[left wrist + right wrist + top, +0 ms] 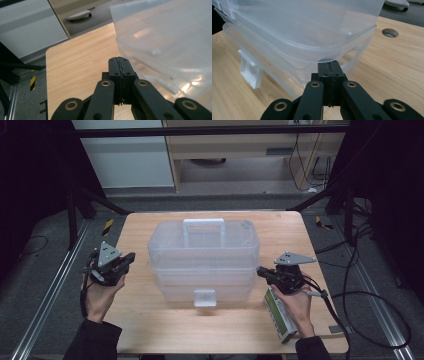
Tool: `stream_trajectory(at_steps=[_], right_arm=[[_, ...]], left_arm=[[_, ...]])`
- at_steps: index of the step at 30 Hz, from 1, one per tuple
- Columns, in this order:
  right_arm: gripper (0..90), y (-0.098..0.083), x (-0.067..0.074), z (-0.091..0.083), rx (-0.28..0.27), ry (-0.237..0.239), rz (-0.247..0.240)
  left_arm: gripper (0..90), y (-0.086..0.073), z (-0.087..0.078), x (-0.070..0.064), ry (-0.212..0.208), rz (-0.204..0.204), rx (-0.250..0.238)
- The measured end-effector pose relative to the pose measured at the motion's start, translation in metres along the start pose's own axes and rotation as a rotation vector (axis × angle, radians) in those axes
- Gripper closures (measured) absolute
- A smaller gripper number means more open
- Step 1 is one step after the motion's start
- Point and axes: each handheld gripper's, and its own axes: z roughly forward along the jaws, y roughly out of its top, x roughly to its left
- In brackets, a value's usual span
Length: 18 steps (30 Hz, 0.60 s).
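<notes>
- A clear plastic storage box (204, 260) stands in the middle of the wooden surface (150, 320), its lid on and a white handle (203, 223) lying across the top toward the far side.
- A white latch (205, 298) hangs at the centre of the box's near face; the right gripper view shows the same latch (250, 72) at the left of the box (299, 32).
- The right gripper (262, 272) sits just beside the box's right end, jaws pressed together with nothing between them; in the right gripper view its tips (331, 65) are right at the lower corner of the box, and I cannot tell whether they touch it.
- The left gripper (131, 257) is near the box's left end, apart from it, jaws also pressed together and empty; the left gripper view shows its tips (119, 62) over bare wood with the box (162, 37) at the right.
- A green and white carton (280, 317) lies on the surface under the person's right hand (295, 305).
- A round cable hole (390, 32) is set into the surface beyond the box in the right gripper view.
- 2 dark sleeves come in from the bottom edge of the high view.
</notes>
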Motion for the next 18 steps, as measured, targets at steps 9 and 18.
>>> stream_trajectory(at_steps=[9, 18], right_arm=[[90.0, -0.001, 0.000, 0.000, 0.000, 0.002, 0.001], [90.0, -0.001, 0.000, 0.000, 0.002, 0.000, -0.003]], left_arm=[[89.0, -0.014, 0.006, -0.013, -0.048, 0.033, 0.050], [89.0, -0.018, 0.021, -0.032, -0.103, 0.080, 0.095]])
